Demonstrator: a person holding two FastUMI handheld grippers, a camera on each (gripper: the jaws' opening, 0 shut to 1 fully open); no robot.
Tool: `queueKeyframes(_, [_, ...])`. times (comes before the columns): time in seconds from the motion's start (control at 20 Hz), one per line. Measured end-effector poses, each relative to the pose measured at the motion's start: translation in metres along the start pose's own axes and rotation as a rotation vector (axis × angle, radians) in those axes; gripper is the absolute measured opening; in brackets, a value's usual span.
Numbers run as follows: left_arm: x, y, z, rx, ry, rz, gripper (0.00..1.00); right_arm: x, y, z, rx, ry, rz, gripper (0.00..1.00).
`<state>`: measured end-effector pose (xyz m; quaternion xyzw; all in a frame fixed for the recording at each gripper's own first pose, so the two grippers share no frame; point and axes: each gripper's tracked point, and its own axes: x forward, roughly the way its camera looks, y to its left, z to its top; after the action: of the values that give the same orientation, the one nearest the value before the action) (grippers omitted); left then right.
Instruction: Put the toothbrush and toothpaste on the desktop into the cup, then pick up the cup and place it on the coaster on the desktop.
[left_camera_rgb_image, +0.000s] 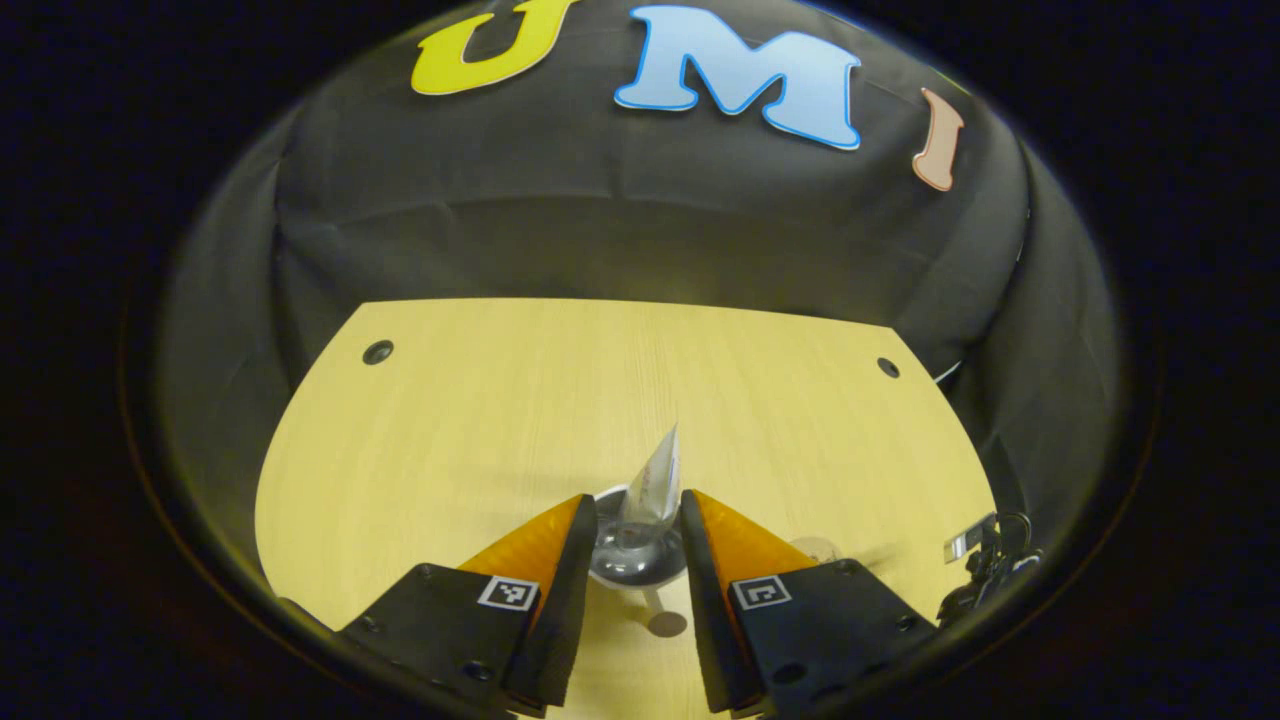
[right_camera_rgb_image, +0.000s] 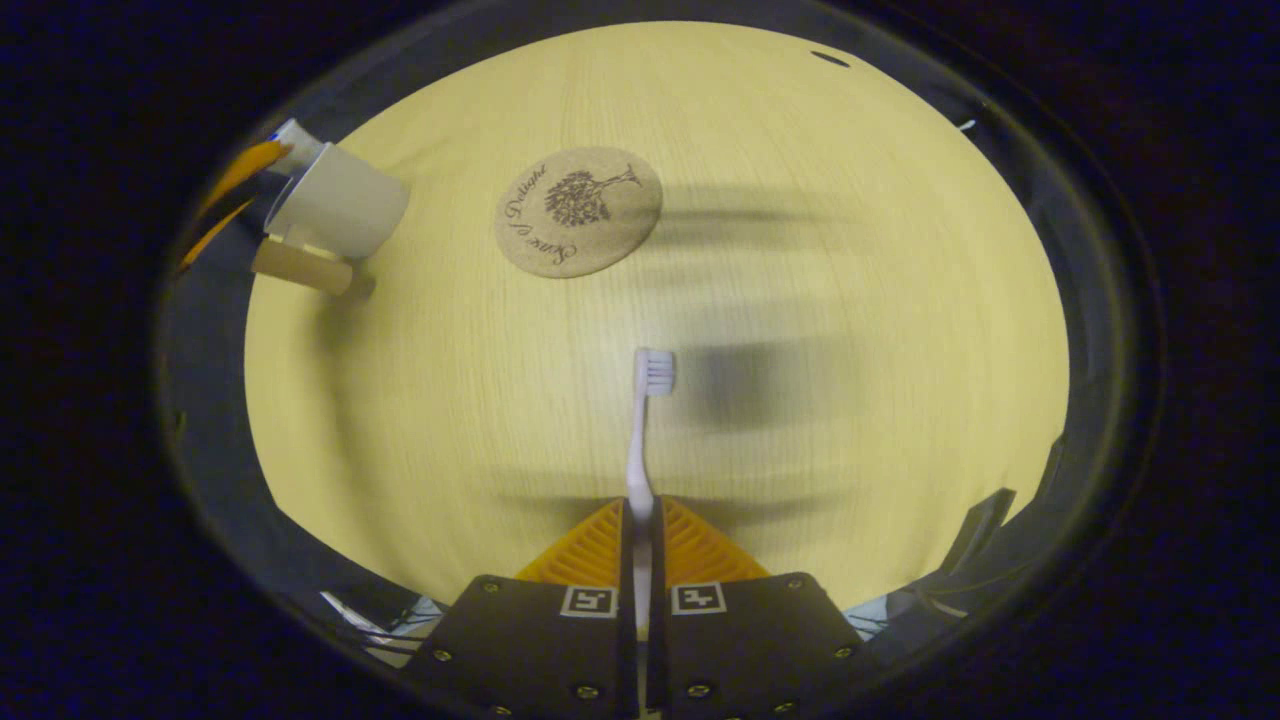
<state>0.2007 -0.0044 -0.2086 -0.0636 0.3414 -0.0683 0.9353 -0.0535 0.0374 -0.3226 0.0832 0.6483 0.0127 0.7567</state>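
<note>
We have the toothbrush (right_camera_rgb_image: 640, 440) pinched in the right tool (right_camera_rgb_image: 640, 530), raised over the table (right_camera_rgb_image: 850, 300) — the toothpaste (left_camera_rgb_image: 655, 480) already stands in the cup (left_camera_rgb_image: 637, 555). The left tool (left_camera_rgb_image: 637, 545) straddles the cup; whether it presses, we cannot tell. Next we carry the brush across to the cup at far left, beyond the coaster (right_camera_rgb_image: 578, 212) — its rim cut off.

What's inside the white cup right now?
The crimped toothpaste tube stands in the white cup, between the left gripper jaws. The cup's bottom is hidden. The white toothbrush isn't inside; the right gripper holds it.
</note>
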Motion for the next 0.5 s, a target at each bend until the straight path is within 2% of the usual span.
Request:
queueKeyframes(0.1, [-0.007,0.008,-0.005,0.0,0.0,0.012,0.6,-0.005,0.001,0.004,0.019,-0.014,0.017,0.05])
queueKeyframes(0.15, [-0.012,0.012,-0.006,-0.004,-0.004,0.018,0.56,-0.01,0.002,0.009,0.017,-0.029,0.021,0.05])
queueKeyframes(0.2, [-0.017,0.015,-0.007,-0.01,-0.009,0.024,0.6,-0.016,0.006,0.014,0.014,-0.047,0.029,0.05])
queueKeyframes(0.3, [-0.027,0.024,-0.01,-0.028,-0.015,0.033,0.53,-0.027,0.019,0.029,0.014,-0.085,0.062,0.05])
queueKeyframes(0.35, [-0.034,0.03,-0.012,-0.041,-0.015,0.04,0.6,-0.038,0.029,0.041,0.012,-0.11,0.083,0.05])
queueKeyframes(0.5, [-0.049,0.052,-0.025,-0.065,-0.009,0.068,0.59,-0.062,0.058,0.077,-0.001,-0.173,0.141,0.05])
